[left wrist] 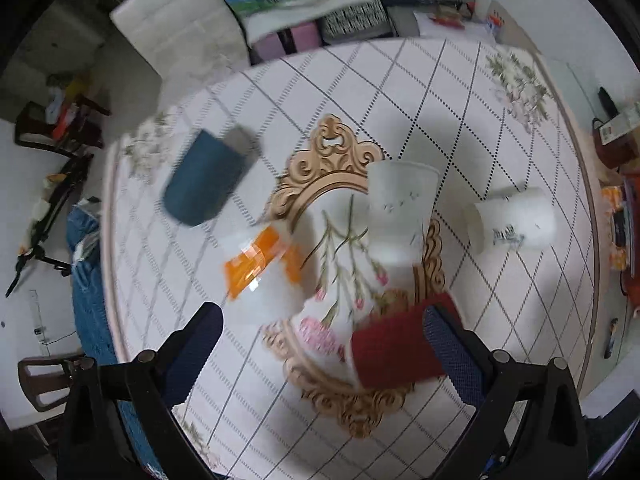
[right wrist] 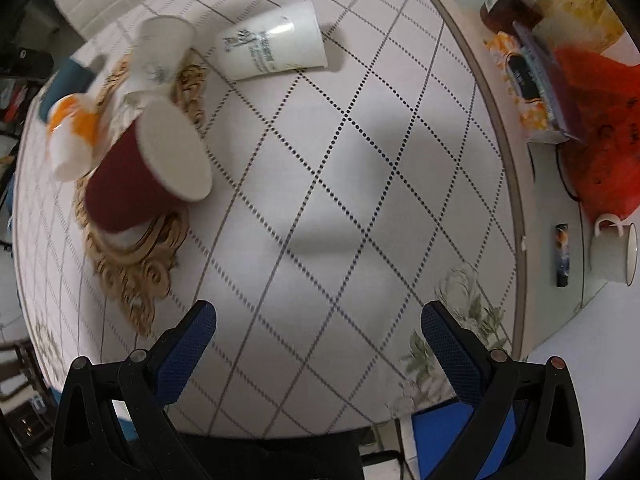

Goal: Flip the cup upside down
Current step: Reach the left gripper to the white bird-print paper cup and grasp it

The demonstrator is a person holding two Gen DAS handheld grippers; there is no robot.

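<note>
**Overhead: five cups on a round table**

Here the left gripper hangs jaws wide, nothing held; its right finger overlaps the red cup in view, contact unclear. Right gripper is likewise agape over bare tablecloth. Nearby: blue cup, orange cup, white cup, printed cup on its side. Ribbed red wall, white interior.

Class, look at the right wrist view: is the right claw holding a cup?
No. The right claw is open over bare tablecloth, and the nearest cup, the red cup, stands well off to its left.
</note>
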